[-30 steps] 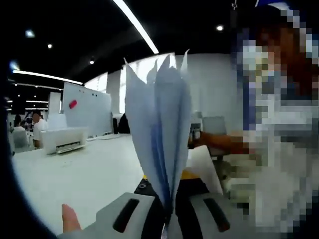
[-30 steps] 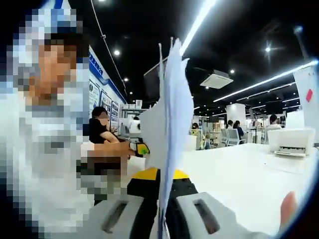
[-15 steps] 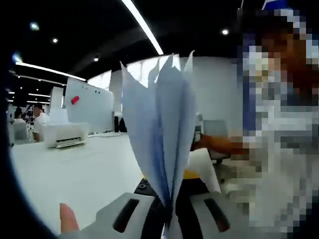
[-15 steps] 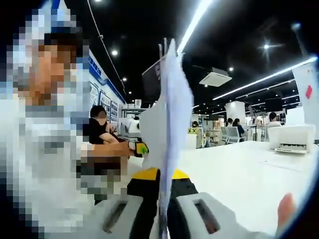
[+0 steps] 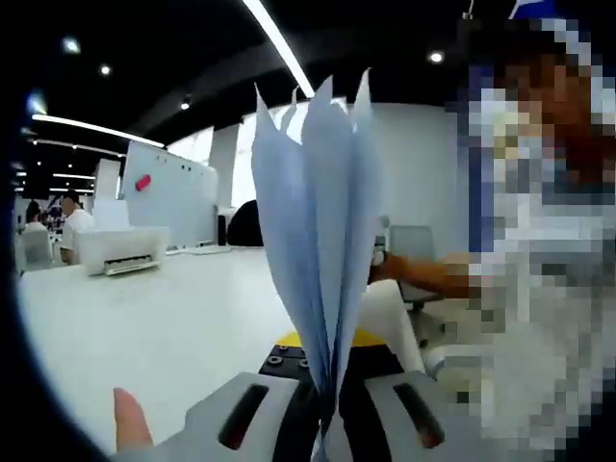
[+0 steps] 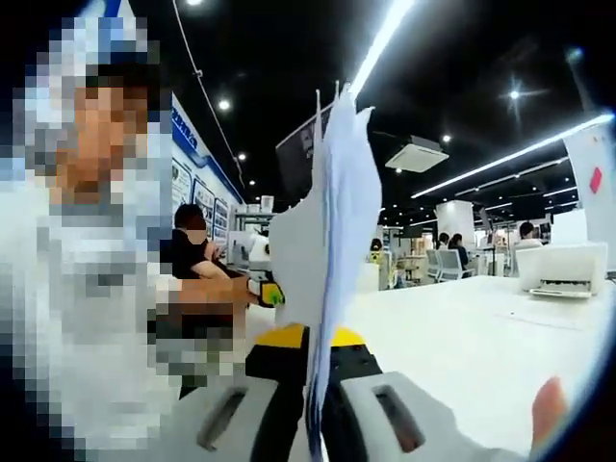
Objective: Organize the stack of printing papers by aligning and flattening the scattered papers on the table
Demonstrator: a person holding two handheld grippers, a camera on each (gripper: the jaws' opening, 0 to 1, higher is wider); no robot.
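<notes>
While both grippers face each other across the bench point(image 5: 164, 327), each has its jaws clenched on one end of the same papers point(image 5: 322, 241), which are held edge-up, clear of the bench surface.

Left gripper view: the left gripper point(image 5: 325, 423) has its grey jaws pressed together on the sheets at the near bottom. The sheets rise upright from the jaws and fan apart towards their far tips, so the edges are uneven. Beyond the sheets the yellow-and-black front of the other gripper is partly visible, near the foot of the sheets. A fingertip point(image 5: 128, 419) shows at the near left. A printer point(image 5: 120, 252) sits at the far left of the bench, with a whiteboard point(image 5: 168, 207) behind it.

Right gripper view: the right gripper point(image 6: 313, 423) likewise grips the papers point(image 6: 332, 221) between closed jaws; the sheets stand upright, slightly splayed at the top. The same yellow-and-black gripper front appears just behind the sheets here. A fingertip point(image 6: 549, 409) shows at the near right. A printer point(image 6: 563, 269) stands at the far right on the bench point(image 6: 462, 327). A seated person point(image 6: 192, 250) is at far left.
</notes>
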